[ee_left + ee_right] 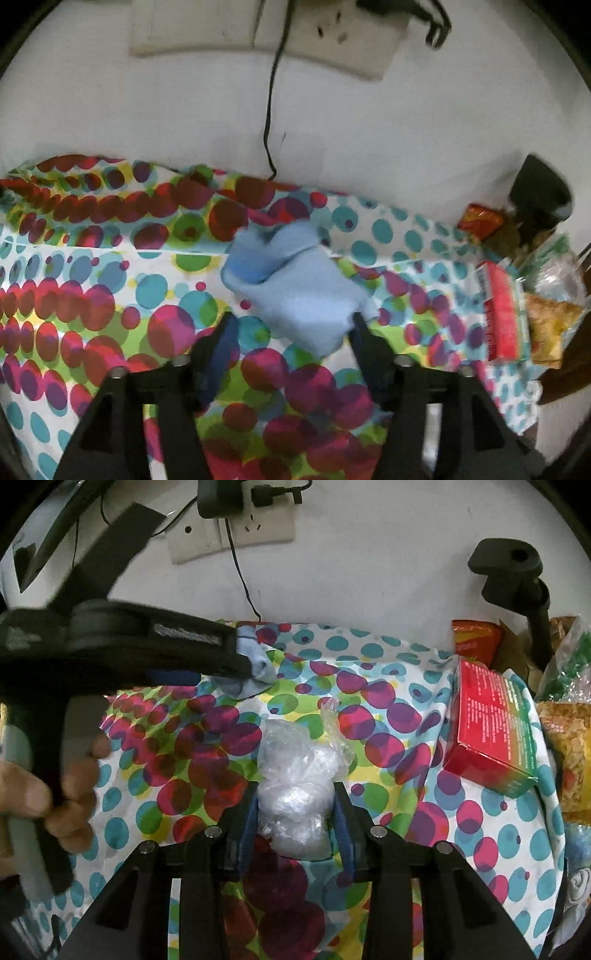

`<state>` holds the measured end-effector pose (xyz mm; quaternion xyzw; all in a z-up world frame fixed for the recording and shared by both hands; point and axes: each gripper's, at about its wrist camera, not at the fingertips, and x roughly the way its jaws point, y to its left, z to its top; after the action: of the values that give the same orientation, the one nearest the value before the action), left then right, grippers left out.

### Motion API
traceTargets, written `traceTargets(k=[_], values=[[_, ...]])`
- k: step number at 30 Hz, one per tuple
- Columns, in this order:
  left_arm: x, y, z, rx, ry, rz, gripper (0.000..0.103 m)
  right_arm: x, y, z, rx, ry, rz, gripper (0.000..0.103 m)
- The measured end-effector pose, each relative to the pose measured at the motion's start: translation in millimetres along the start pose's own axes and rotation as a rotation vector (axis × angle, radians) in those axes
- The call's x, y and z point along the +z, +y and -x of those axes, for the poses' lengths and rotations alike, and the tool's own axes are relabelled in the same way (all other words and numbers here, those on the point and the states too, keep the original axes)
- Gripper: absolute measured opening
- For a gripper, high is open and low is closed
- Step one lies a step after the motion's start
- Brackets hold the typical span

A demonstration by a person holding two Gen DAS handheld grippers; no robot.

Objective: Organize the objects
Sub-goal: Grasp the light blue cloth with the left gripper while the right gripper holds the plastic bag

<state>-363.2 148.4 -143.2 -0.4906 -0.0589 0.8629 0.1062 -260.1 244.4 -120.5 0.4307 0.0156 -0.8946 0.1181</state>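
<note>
A folded light blue cloth (295, 288) lies on the polka-dot sheet (92, 295) just ahead of my left gripper (291, 325), which is open with its right fingertip touching the cloth's near corner. In the right wrist view the same cloth (255, 664) shows under the left gripper's body (122, 646). My right gripper (295, 797) is shut on a crumpled clear plastic bag (295, 775), which sits between its blue-padded fingers on the sheet (406, 812).
A red box (487, 723) lies at the right, with snack packets (476, 638) and plastic bags (569, 731) beyond it. A black clamp stand (513, 572) rises at the back right. A wall socket (232, 535) with a hanging cable is on the white wall.
</note>
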Motion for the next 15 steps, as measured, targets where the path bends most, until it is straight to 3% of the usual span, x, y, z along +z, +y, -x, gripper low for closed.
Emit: traceTargets(k=[5, 8, 10, 12, 15], values=[[-6, -24, -6, 0.111, -0.033, -0.123, 0.069, 0, 0, 0, 0.017, 0.003, -0.006, 0.036], [-8, -28, -7, 0.120, -0.060, -0.125, 0.068, 0, 0, -1, 0.017, 0.003, -0.005, 0.036], [-9, -26, -5, 0.106, -0.078, -0.106, 0.056, 0, 0, -1, 0.016, 0.003, -0.004, 0.037], [-8, -24, -3, 0.094, -0.082, -0.098, 0.029, 0, 1, -1, 0.014, 0.004, -0.002, 0.037], [-7, -20, 0, 0.080, -0.077, -0.078, 0.020, 1, 2, -2, 0.009, 0.005, 0.003, 0.037]])
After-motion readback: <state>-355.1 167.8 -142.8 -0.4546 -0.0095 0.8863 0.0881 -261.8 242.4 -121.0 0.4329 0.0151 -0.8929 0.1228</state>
